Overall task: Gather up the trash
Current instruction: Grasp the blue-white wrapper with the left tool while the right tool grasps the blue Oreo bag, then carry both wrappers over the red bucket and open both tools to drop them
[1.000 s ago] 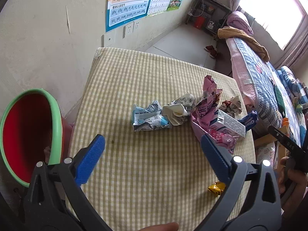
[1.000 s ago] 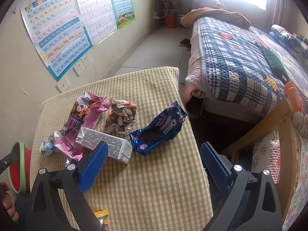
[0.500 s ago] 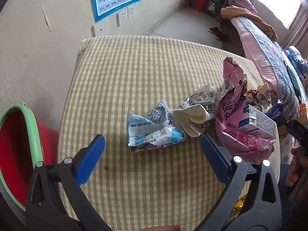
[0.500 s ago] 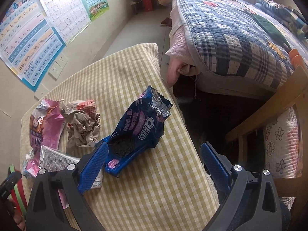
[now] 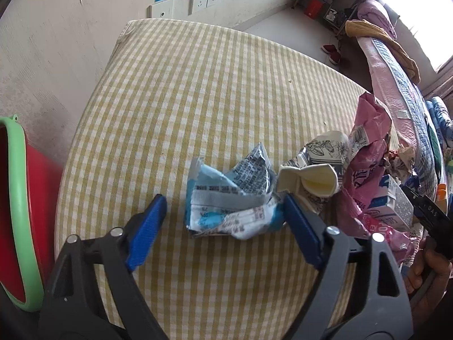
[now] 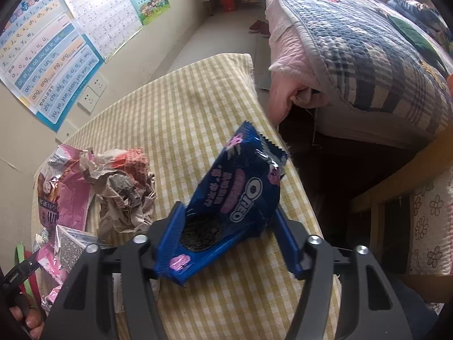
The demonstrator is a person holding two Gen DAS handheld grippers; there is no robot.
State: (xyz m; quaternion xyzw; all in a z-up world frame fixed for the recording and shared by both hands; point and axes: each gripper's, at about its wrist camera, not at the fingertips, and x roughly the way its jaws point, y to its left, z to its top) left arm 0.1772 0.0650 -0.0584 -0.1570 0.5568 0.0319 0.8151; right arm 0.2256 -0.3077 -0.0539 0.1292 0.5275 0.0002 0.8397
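On the yellow checked tablecloth (image 5: 198, 85) lies a crumpled blue-and-white wrapper (image 5: 226, 198). My left gripper (image 5: 222, 198) straddles it with its jaws closing. The right pad touches the wrapper's end and the left pad stands apart from it. Beside the wrapper sit a crushed cream paper cup (image 5: 314, 178), a pink bag (image 5: 368, 155) and a small milk carton (image 5: 393, 204). In the right wrist view, my right gripper (image 6: 228, 209) is closing on a blue Oreo bag (image 6: 240, 189), and both pads touch its sides. An open tear shows a dark cookie inside.
A red bucket with a green rim (image 5: 17, 198) stands left of the table. Crumpled paper (image 6: 124, 195) and the pink bag (image 6: 68, 195) lie left of the Oreo bag. The table edge drops off just right of it, towards a quilted bed (image 6: 354, 42) and a wooden frame (image 6: 396, 181).
Both grippers have come down towards the table and their jaws have narrowed. The left now brackets the blue-and-white wrapper, and the right has closed in around the Oreo bag.
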